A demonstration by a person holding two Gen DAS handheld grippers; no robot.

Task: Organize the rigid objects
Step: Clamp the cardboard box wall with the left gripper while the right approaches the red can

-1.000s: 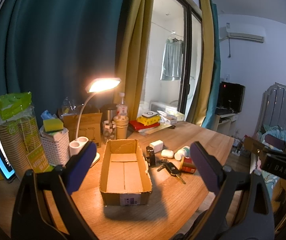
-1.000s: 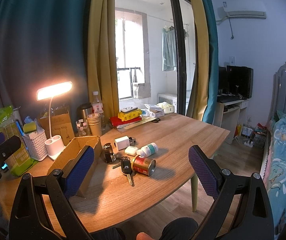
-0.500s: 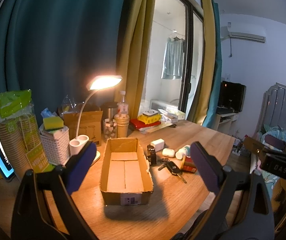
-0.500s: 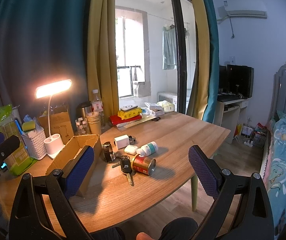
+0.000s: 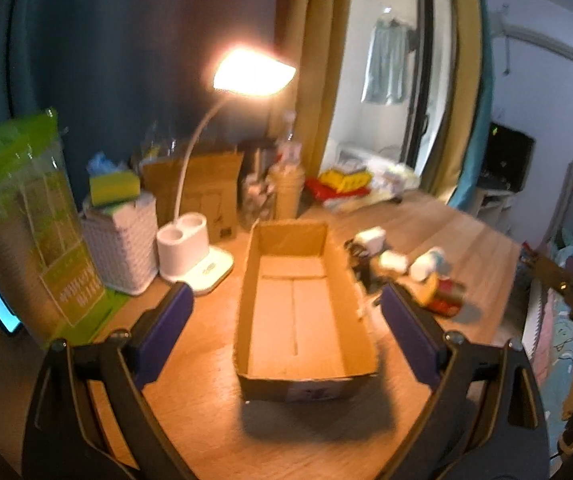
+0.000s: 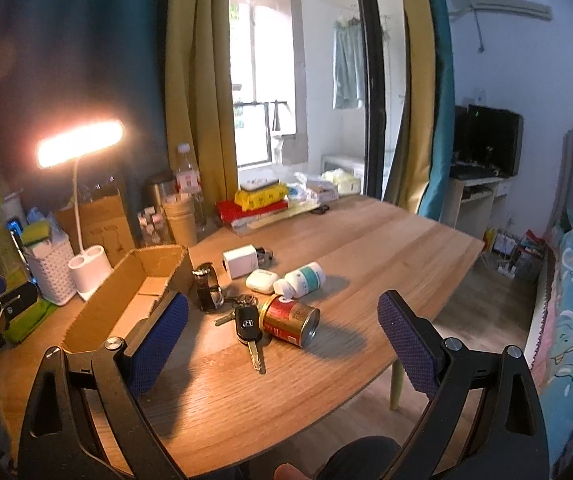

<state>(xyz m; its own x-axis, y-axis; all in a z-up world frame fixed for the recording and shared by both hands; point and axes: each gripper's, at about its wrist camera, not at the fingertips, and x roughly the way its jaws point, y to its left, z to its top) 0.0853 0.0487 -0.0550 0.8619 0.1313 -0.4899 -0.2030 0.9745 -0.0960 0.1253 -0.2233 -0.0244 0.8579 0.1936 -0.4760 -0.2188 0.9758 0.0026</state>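
A long, open-topped brown cardboard box (image 5: 304,304) is seen straight ahead of the left gripper (image 5: 286,320), framed between its two blue-padded fingers (image 5: 162,322); its flaps are folded down flat inside, nothing is held in it, and a pale label is carried on its near end wall. The left gripper is spread wide and nothing is gripped by it. The right gripper (image 6: 282,342) is likewise held wide apart and nothing is grasped between its textured blue pads (image 6: 406,344). Just ahead of it, on the wooden table (image 6: 386,248), a red and gold metal can (image 6: 290,320) is laid on its side, with its open rim turned toward the claw. Touching the can on its left, a black car key with a silver blade (image 6: 248,330) is laid, the blade pointing toward the gripper. Beyond the can, a white pill bottle with a teal label (image 6: 300,279) is found on its side, with a small white rounded case (image 6: 261,281) just beside it and a white cube-shaped charger (image 6: 240,261) farther back. A small dark glass bottle with a metal cap (image 6: 207,286) is stood upright between the key and the box. To the left of the box, a lit white desk lamp (image 6: 86,200) and a white woven basket (image 5: 122,248) are set.
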